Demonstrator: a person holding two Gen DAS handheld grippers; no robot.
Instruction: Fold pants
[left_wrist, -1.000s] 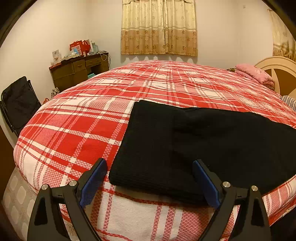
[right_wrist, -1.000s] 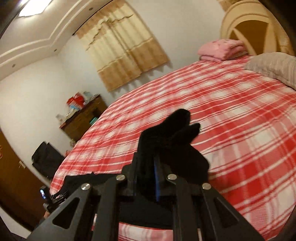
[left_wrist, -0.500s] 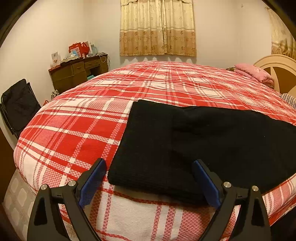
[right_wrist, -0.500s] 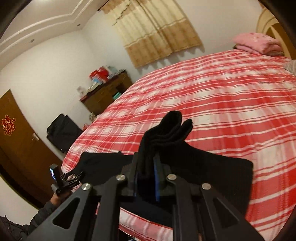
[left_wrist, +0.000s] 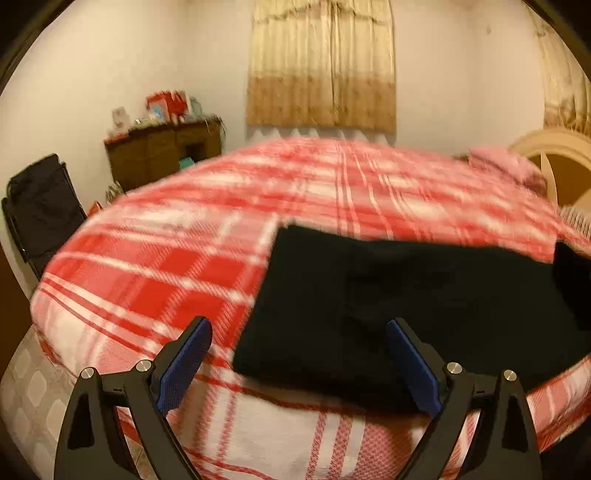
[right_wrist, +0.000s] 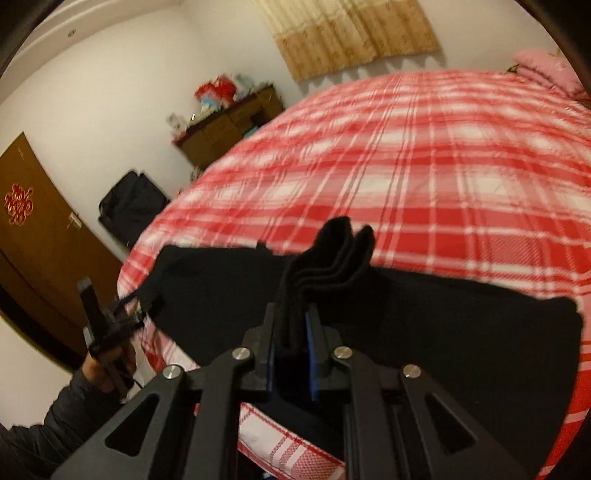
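Note:
Black pants (left_wrist: 388, 295) lie folded along the near edge of a bed with a red plaid cover (left_wrist: 207, 236). My left gripper (left_wrist: 299, 332) hovers open at the pants' near left corner, with nothing between its blue pads. My right gripper (right_wrist: 291, 317) is shut on a bunched end of the pants (right_wrist: 332, 251), which sticks up in layers above the flat part (right_wrist: 461, 325). That lifted end shows at the right edge of the left wrist view (left_wrist: 572, 280). The left gripper (right_wrist: 107, 317) is also in the right wrist view, held by a hand in a dark sleeve (right_wrist: 55, 417).
A wooden dresser (left_wrist: 162, 155) with clutter on top stands by the far wall, and a black folding chair (left_wrist: 40, 210) stands left of the bed. Pink bedding (left_wrist: 506, 162) and a cream headboard (left_wrist: 554, 162) are at the far right. A brown door (right_wrist: 33, 251) is at the left.
My right gripper has carried the bunched pants end leftward and lower over the flat part, and that end now enters the left wrist view at the right. The left gripper stays open, hardly moved.

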